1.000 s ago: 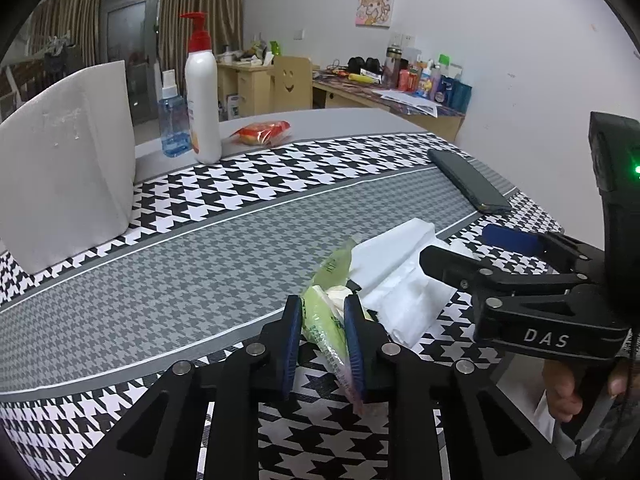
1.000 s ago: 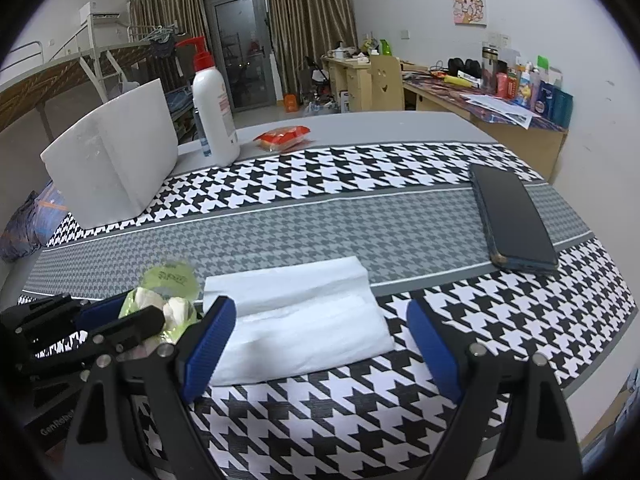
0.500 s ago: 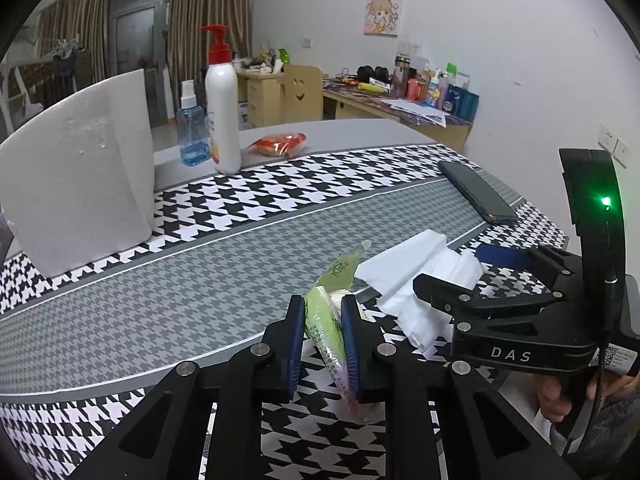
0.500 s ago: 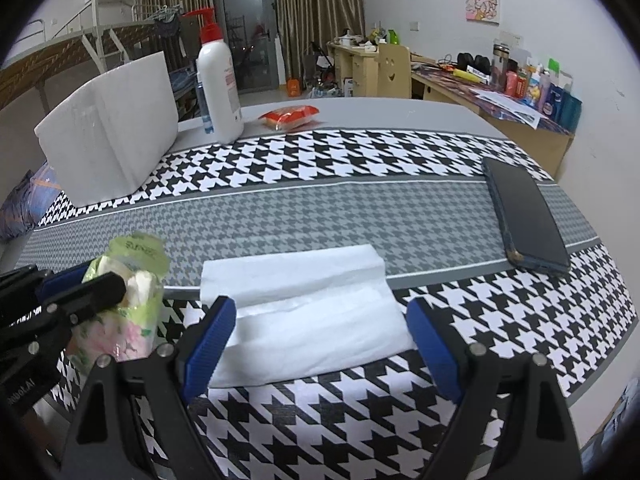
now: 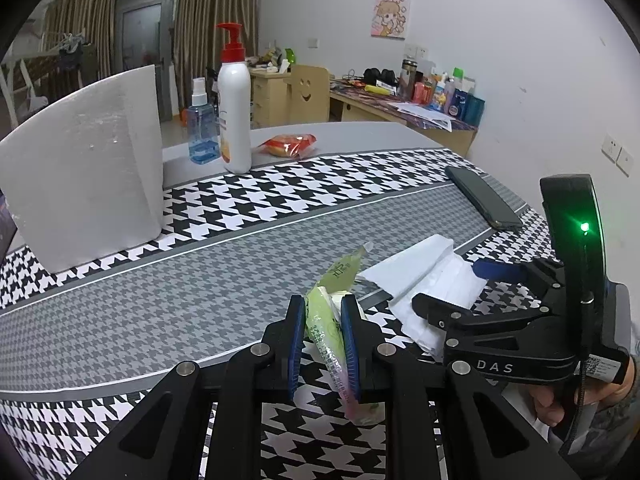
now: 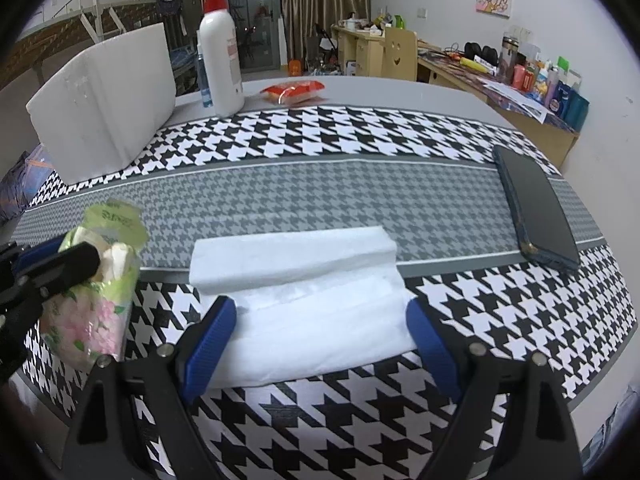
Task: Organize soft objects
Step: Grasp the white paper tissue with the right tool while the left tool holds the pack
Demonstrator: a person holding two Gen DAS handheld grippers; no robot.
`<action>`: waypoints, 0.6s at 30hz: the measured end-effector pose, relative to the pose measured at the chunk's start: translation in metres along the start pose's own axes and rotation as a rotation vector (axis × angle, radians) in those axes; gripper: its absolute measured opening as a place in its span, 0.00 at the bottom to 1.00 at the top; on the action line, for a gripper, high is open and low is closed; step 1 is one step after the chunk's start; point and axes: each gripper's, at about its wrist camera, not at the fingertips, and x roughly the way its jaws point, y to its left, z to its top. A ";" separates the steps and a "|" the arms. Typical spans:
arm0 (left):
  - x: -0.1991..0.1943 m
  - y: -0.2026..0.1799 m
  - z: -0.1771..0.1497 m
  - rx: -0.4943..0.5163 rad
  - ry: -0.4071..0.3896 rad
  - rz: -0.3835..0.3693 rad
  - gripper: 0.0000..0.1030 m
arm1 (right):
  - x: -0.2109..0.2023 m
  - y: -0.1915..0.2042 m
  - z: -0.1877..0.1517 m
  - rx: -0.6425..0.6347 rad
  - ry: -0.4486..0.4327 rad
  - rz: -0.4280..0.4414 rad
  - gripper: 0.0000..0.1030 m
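My left gripper [image 5: 322, 314] is shut on a green tissue pack [image 5: 332, 332] and holds it lifted above the table's near edge; the pack's pink flowered end hangs below the fingers. In the right wrist view the pack [image 6: 96, 288] is at the left, pinched by the left gripper's black finger. A stack of white folded tissues [image 6: 308, 300] lies on the houndstooth cloth. My right gripper [image 6: 320, 316] is open, its blue pads on either side of the stack's near part. In the left wrist view the stack [image 5: 424, 280] lies under the right gripper [image 5: 452, 286].
A dark phone [image 6: 536, 212] lies at the right. A white foam block [image 6: 104, 96] stands at the back left. A white pump bottle [image 6: 220, 48], a blue spray bottle [image 5: 202, 124] and a red snack packet [image 6: 294, 90] are at the back.
My left gripper has lifted the green tissue pack higher off the table. My right gripper has stayed open around the white tissue stack, which looks a little nearer.
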 end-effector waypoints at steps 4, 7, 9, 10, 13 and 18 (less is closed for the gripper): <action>0.000 0.004 0.000 -0.006 0.003 0.003 0.19 | -0.001 0.003 0.000 -0.018 -0.002 0.007 0.77; -0.001 0.005 0.000 -0.012 0.005 0.006 0.19 | -0.004 0.009 0.000 -0.045 -0.006 0.022 0.65; -0.001 0.006 0.000 -0.014 0.006 0.006 0.19 | -0.005 0.013 0.000 -0.061 -0.006 0.034 0.58; -0.002 0.006 0.000 -0.016 0.005 0.007 0.19 | -0.005 0.014 0.000 -0.067 -0.007 0.040 0.53; -0.003 0.009 0.001 -0.021 0.002 0.011 0.19 | -0.007 0.018 0.000 -0.086 -0.008 0.059 0.34; -0.010 0.014 0.002 -0.027 -0.010 0.020 0.19 | -0.008 0.020 0.001 -0.079 -0.013 0.080 0.12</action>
